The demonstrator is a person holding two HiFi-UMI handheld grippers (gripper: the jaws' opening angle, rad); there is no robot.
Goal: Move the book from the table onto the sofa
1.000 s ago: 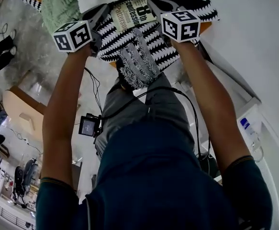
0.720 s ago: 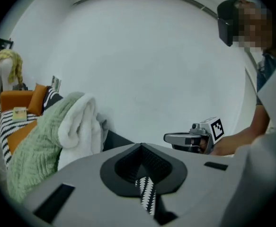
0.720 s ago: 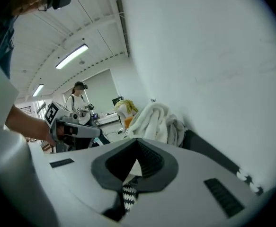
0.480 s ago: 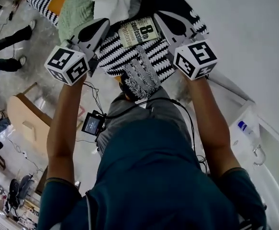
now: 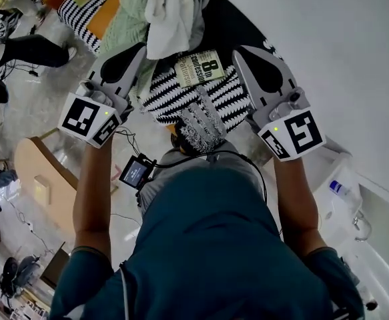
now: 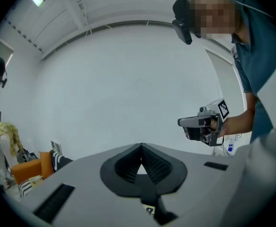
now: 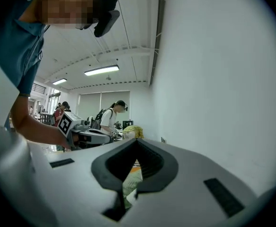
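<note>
The book (image 5: 199,67), with a pale cover and a large "8", lies flat on a black-and-white patterned cushion (image 5: 211,97) on the sofa (image 5: 107,9). Nothing is touching it. My left gripper (image 5: 133,51) hovers to the book's left and my right gripper (image 5: 247,53) to its right, both lifted clear of it. In the left gripper view the left gripper (image 6: 141,148) has its jaws together and empty, with the right gripper (image 6: 201,124) across from it. The right gripper (image 7: 137,143) looks the same, and the left gripper (image 7: 88,136) shows beyond it.
A white towel (image 5: 174,5) and a green blanket (image 5: 124,25) are heaped on the sofa behind the book. A white wall (image 5: 341,45) runs along the right. A small screen (image 5: 135,172) hangs at my waist. Other people's legs (image 5: 27,49) stand at the left.
Both grippers have drawn back from the book towards me and spread apart. The book stays on the patterned cushion. The gripper views now tilt up to the wall and ceiling.
</note>
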